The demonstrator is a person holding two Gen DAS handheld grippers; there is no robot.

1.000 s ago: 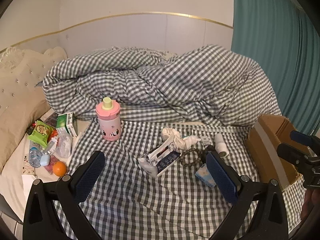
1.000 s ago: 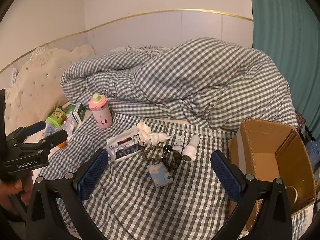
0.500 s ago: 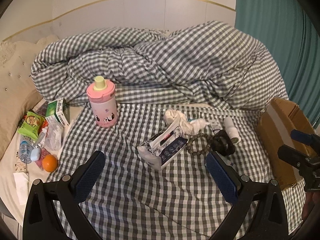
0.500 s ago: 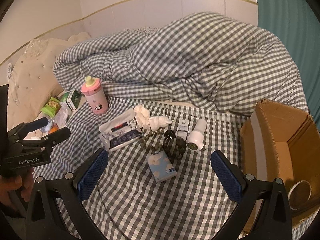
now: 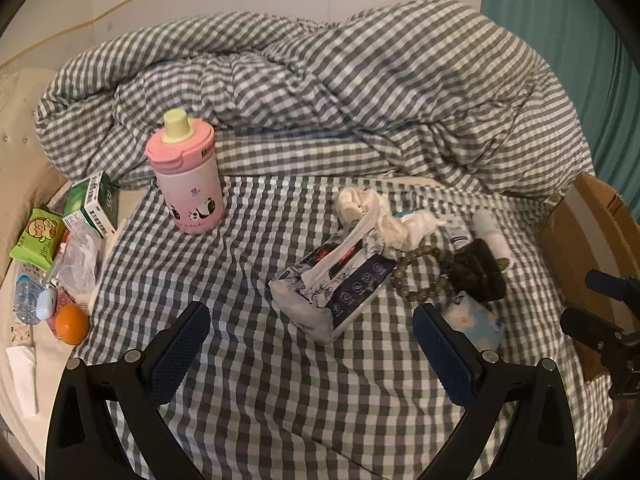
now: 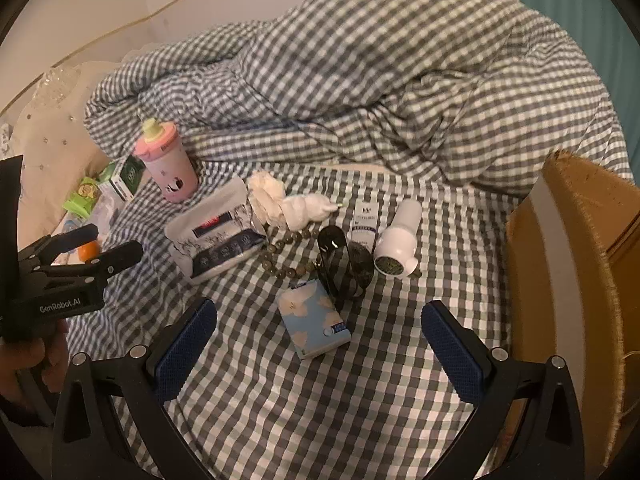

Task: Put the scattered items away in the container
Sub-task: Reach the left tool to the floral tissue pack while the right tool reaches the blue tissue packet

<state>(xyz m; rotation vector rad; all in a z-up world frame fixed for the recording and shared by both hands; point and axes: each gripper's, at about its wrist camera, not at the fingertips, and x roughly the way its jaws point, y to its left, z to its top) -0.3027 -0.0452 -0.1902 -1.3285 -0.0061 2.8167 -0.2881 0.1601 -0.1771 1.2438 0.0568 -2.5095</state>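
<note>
**Both grippers spread wide above bed clutter**

Left gripper (image 5: 312, 344) spread wide, empty, above checked sheet (image 5: 280, 392), near tissue pack (image 5: 336, 280). Right gripper (image 6: 320, 340) also spread wide, empty, over small blue tissue packet (image 6: 314, 322). Beads (image 6: 286, 254), sunglasses (image 6: 344, 264), white bottle (image 6: 398, 240) and tube (image 6: 366, 222) lie close together mid-sheet. Pink bottle (image 5: 186, 180) upright, farther left. Cardboard box (image 6: 572, 280) at right edge, apart from items.
</note>
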